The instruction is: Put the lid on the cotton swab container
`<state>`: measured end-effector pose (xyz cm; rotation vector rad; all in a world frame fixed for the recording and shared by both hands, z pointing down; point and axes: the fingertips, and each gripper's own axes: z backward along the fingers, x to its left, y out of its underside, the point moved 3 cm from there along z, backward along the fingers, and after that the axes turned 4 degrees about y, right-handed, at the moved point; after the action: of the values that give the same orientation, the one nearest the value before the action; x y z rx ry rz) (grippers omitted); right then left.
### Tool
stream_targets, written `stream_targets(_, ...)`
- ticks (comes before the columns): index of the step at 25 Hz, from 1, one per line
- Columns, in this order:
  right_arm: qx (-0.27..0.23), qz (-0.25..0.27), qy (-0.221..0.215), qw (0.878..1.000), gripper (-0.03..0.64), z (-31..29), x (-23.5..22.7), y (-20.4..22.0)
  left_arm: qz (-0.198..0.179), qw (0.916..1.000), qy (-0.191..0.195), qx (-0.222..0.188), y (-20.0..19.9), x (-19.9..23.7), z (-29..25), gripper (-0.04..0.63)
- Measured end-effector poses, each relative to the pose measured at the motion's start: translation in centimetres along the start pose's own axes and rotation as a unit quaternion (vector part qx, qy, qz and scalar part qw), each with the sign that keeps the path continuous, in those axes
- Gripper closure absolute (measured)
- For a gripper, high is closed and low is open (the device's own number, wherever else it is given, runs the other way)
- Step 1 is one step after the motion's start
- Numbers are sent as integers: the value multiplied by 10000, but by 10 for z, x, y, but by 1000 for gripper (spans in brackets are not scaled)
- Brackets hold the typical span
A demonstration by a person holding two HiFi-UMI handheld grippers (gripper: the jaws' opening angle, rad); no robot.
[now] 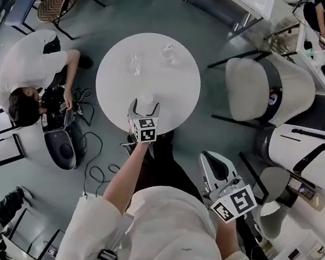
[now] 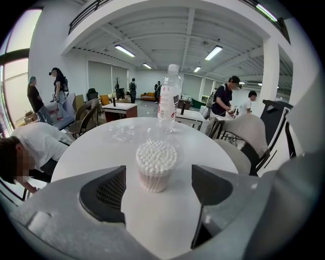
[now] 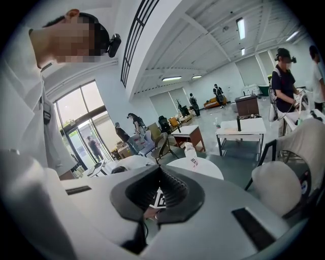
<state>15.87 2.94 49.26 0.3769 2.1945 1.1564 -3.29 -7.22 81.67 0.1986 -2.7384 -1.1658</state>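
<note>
Left gripper fingers are spread wide with nothing gripped. The cotton swab container stands upright in line with the gap, just past the tips, and neither finger touches it

The container has no lid on and the swab heads show at the top. It sits on the near part of the round white bench

The clear lid lies flat on the bench, farther out and left of the container, well apart from it. A water bottle stands upright at the far side of the bench, right of the lid

In the head view the left gripper hangs over the near edge of the bench. Its marker cube faces up, and the bare left forearm reaches straight out from the body. The container is just ahead of the tips, with the lid and bottle beyond it

Right gripper fingers are pressed together at the tips and hold nothing

In the head view the right gripper is off the bench, down to the near right and close to the torso. The arm is bent and the gripper is over the floor, well apart from the container. Its fingers point roughly toward the far left, at the bench

The right gripper view looks across at the bench with the bottle visible; the container can't be made out there
</note>
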Motion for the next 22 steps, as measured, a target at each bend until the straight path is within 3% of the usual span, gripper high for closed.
stream_targets(10,49,-15,25,10000,611,4,-2,7,-50,9999,-27,-83,0,1,-3,198)
stream_targets(22,93,-47,27,9999,611,5,-4,11,-140,9998,-136,-44,0,2,-8,292)
